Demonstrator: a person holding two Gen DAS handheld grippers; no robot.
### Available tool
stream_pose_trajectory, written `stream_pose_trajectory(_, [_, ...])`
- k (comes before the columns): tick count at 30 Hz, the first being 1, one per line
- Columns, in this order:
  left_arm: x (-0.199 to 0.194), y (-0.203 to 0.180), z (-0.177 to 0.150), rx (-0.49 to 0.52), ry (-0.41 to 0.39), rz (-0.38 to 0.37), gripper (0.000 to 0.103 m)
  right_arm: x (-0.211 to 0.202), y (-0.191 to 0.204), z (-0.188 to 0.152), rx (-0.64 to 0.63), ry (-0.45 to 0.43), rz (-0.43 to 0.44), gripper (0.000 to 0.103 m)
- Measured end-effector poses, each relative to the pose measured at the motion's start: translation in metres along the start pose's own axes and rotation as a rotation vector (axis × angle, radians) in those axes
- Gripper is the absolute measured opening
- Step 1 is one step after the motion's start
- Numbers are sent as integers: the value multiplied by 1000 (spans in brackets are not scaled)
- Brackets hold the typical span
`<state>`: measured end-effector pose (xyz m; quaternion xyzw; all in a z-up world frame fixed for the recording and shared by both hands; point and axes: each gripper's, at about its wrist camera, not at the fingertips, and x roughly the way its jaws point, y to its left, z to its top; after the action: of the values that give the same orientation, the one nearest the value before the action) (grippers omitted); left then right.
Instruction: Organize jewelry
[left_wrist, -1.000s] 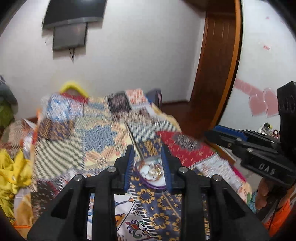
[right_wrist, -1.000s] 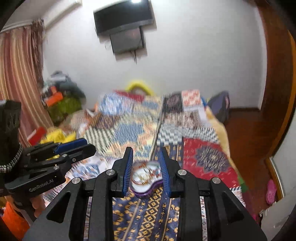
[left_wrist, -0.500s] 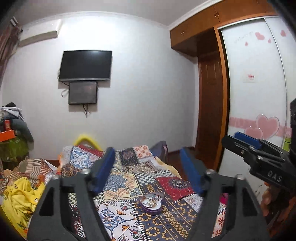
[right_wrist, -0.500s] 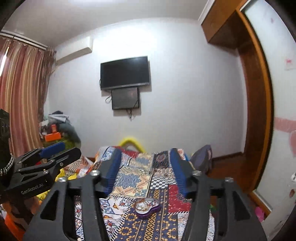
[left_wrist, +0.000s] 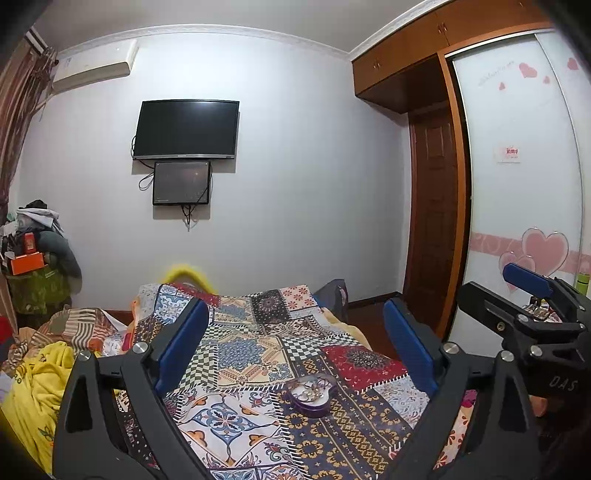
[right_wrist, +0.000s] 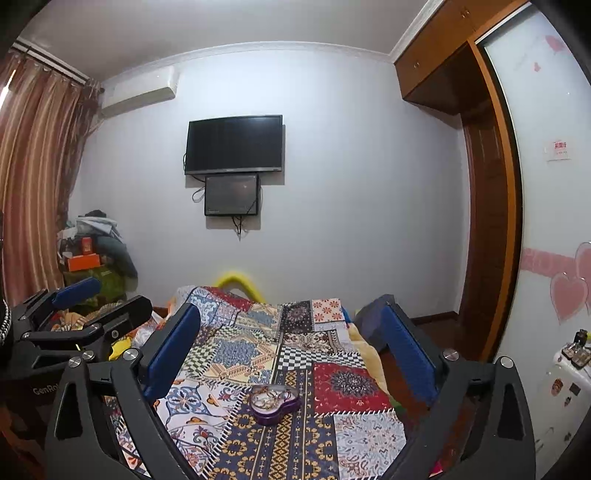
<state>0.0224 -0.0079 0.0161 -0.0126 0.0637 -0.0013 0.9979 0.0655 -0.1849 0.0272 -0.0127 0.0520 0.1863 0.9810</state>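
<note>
A purple heart-shaped tin (left_wrist: 310, 396) sits low and centre in both views on the patchwork bedspread (left_wrist: 240, 354), its top open and a tangle of rings and chains lying inside. It rests flat, apart from both grippers, so the jewelry appears already gathered there. The left gripper (left_wrist: 295, 354) frames it from above, its jaws opening wide with nothing between them. The right gripper (right_wrist: 291, 354) is likewise opening and empty, judged clear of the tin.
</note>
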Motion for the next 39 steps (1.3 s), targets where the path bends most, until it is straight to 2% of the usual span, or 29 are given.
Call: stream_pose_trajectory(39, [2,8,-4,-45,16,16,102,-15,-6,-1,22,30,-3,97])
